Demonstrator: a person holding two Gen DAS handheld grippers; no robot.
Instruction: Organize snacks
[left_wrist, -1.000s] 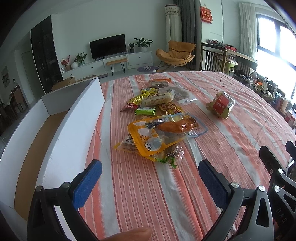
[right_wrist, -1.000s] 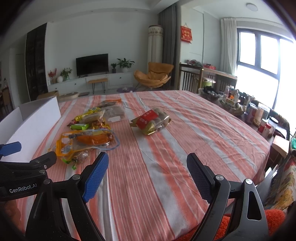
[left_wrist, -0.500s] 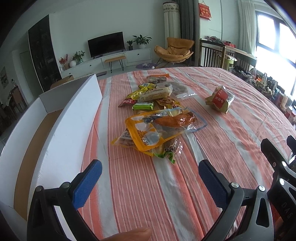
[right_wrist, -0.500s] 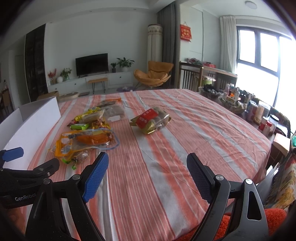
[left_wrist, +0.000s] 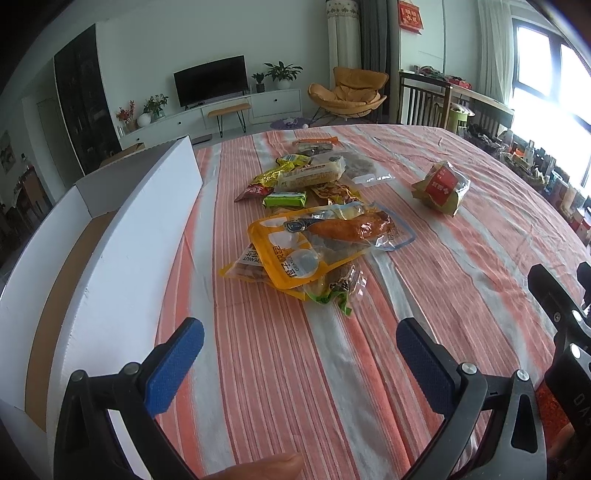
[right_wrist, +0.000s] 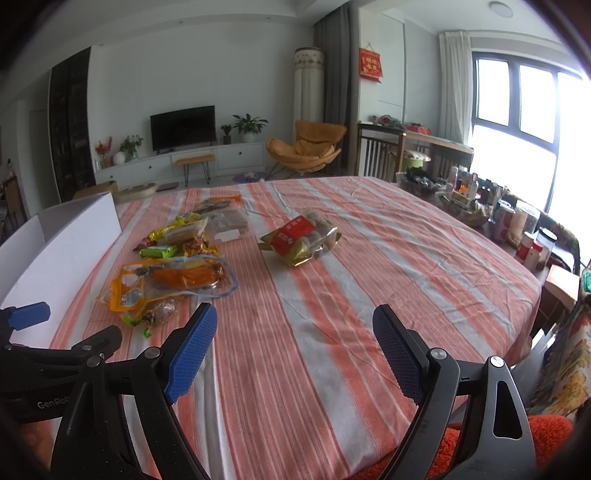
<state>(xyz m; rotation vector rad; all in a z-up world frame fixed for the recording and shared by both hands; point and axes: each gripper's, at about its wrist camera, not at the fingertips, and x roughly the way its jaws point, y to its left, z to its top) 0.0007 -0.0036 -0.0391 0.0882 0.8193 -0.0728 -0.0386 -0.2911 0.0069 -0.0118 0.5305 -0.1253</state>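
Both the left tool (left_wrist: 299, 354) and right tool (right_wrist: 293, 345) hang spread and empty above the orange-striped cloth surface (right_wrist: 369, 258). A heap of mixed plastic snack packets (left_wrist: 314, 236) lies beside a white open cardboard box (left_wrist: 122, 236).

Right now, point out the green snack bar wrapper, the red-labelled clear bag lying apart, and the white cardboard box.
green snack bar wrapper (left_wrist: 285, 199), left wrist view, wrapper middle
red-labelled clear bag (right_wrist: 295, 238), right wrist view, red label
white cardboard box (left_wrist: 122, 236), left wrist view, near wall

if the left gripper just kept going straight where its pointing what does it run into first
Probably the striped tablecloth first: the left gripper, jaws open and empty, angles down at bare cloth short of the pile. On a shallower line it would meet the green-wrapped snack under the yellow pouch. Depth is hard to judge.
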